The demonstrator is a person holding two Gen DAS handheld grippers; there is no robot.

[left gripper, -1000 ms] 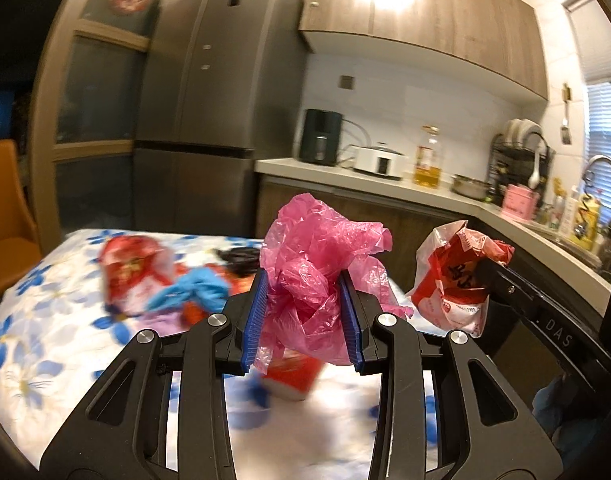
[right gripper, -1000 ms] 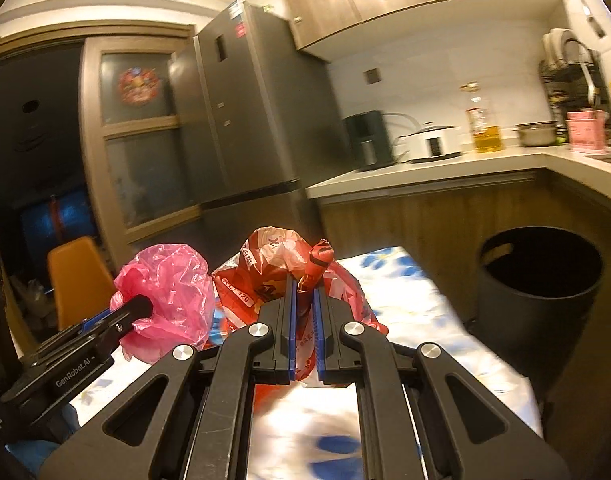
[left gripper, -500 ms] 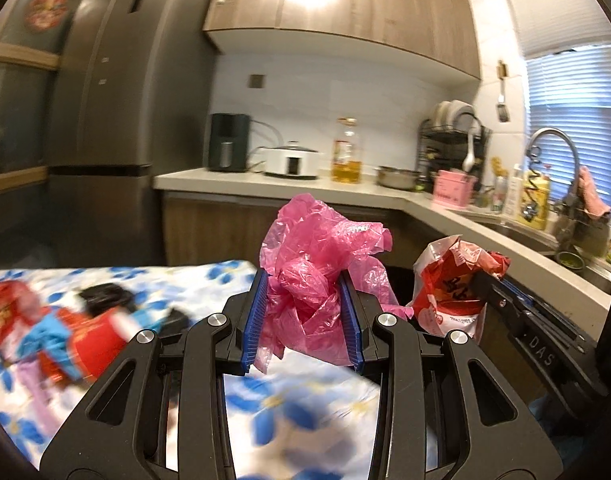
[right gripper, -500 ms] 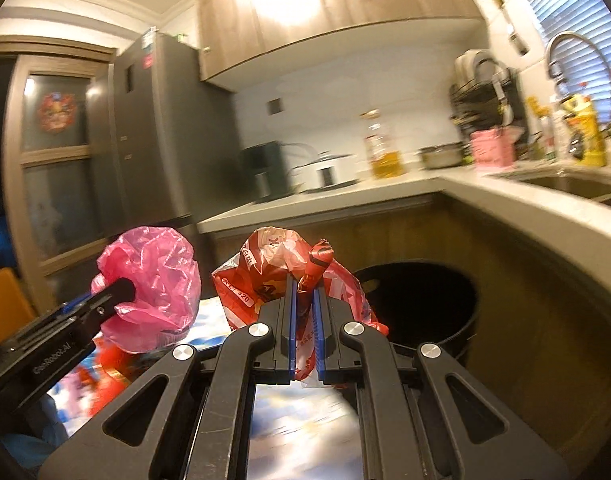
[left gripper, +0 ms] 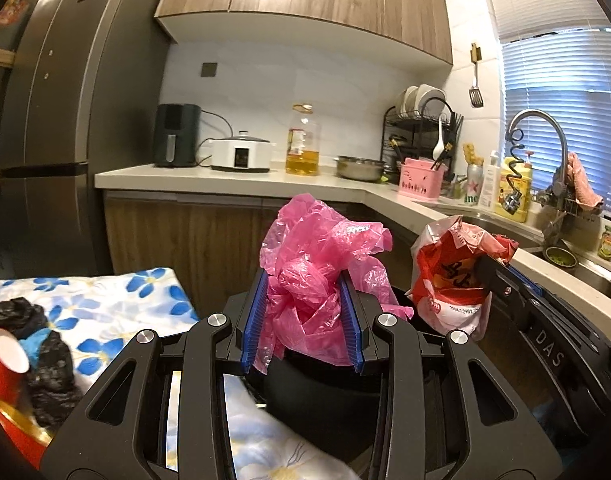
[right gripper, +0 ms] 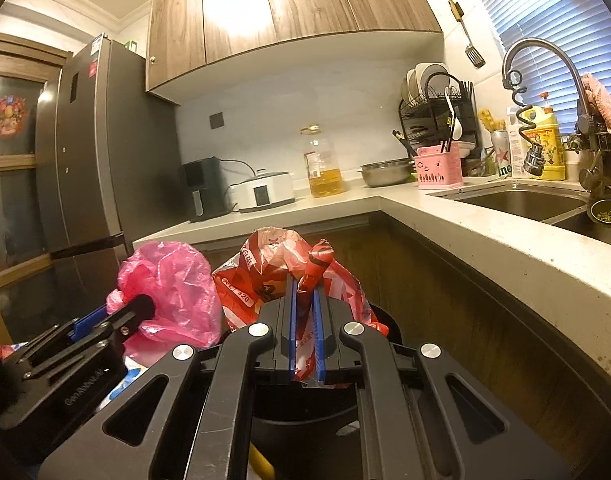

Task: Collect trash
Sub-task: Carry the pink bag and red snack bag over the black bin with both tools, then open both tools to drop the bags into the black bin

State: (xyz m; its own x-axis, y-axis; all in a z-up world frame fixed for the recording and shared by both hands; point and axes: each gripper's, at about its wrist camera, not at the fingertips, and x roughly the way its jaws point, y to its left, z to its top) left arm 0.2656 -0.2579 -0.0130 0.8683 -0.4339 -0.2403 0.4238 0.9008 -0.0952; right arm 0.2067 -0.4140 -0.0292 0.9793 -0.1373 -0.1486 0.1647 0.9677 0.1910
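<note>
Your left gripper [left gripper: 301,316] is clamped on a crumpled pink plastic bag [left gripper: 317,276], its blue pads pressed into the bunched middle of the bag while loose, translucent, wrinkled folds flare up above the fingertips and a shorter tail hangs below them. Your right gripper [right gripper: 305,312] is squeezed nearly closed on a red and white plastic bag [right gripper: 273,276], pinching a twisted neck of it between the blue pads; the rest of the bag puffs out to either side, printed with red panels, dark characters and small numbers on a white band. The two bags are held just beside each other in the air, pink on your left and red and white on your right, each gripper visible at the edge of the other's view. Directly below and just beyond both sets of fingers sits a black trash bin [right gripper: 305,412], its round rim and dark interior partly hidden by the gripper bodies; something yellow shows low inside it, too little to identify. To the left, a table with a blue floral cloth [left gripper: 117,304] carries more litter: a red paper cup [left gripper: 3,364] on its side, crumpled black plastic [left gripper: 49,368] and a scrap of blue. Beyond the bin runs a pale countertop [right gripper: 485,236] over wooden cabinet fronts, bearing an oil bottle [left gripper: 303,142], a white cooker [left gripper: 241,156] and a pink utensil caddy [left gripper: 419,180], with the sink [right gripper: 521,200] to the right.
</note>
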